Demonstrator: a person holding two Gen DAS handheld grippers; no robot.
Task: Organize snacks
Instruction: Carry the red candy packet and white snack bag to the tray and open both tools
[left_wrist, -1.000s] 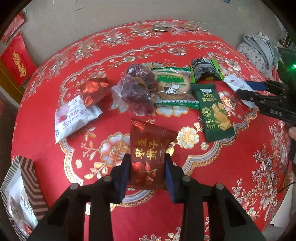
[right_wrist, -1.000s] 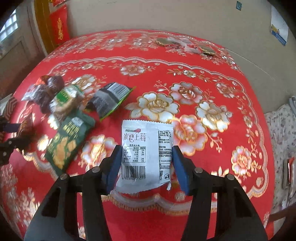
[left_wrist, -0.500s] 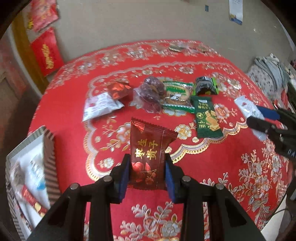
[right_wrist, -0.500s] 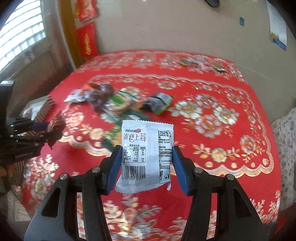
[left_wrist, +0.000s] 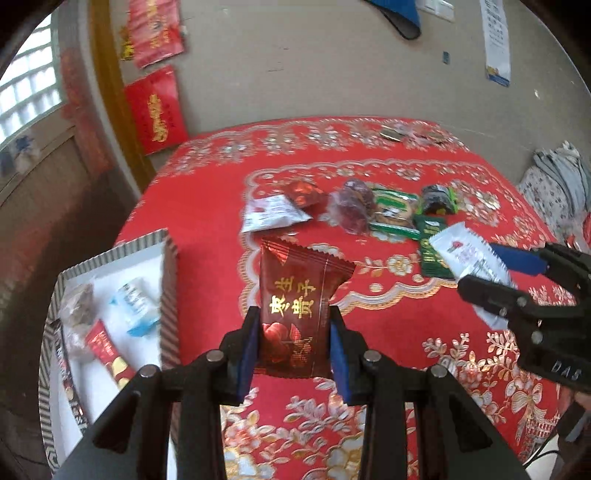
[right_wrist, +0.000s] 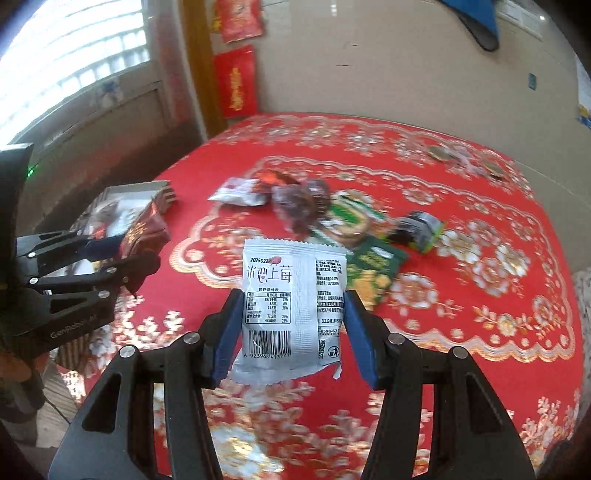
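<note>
The dark red packet (left_wrist: 295, 306) looks like glossy foil-like film with gold print; the white packet (right_wrist: 293, 306) is smoother, duller plastic film. The tablecloth (left_wrist: 388, 332) looks like woven cloth with shiny gold floral pattern. The striped box (left_wrist: 110, 295) looks like matt cardboard

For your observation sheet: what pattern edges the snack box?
Black-and-white stripes on the snack box rim, clearest in the left wrist view.

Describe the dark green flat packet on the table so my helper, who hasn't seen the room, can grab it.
On the round table's red floral tablecloth, find the row of loose snacks. The dark green flat packet lies at the row's near edge, just below the light green wrapped biscuit. It alone shows golden yellow pieces printed on it.
</note>
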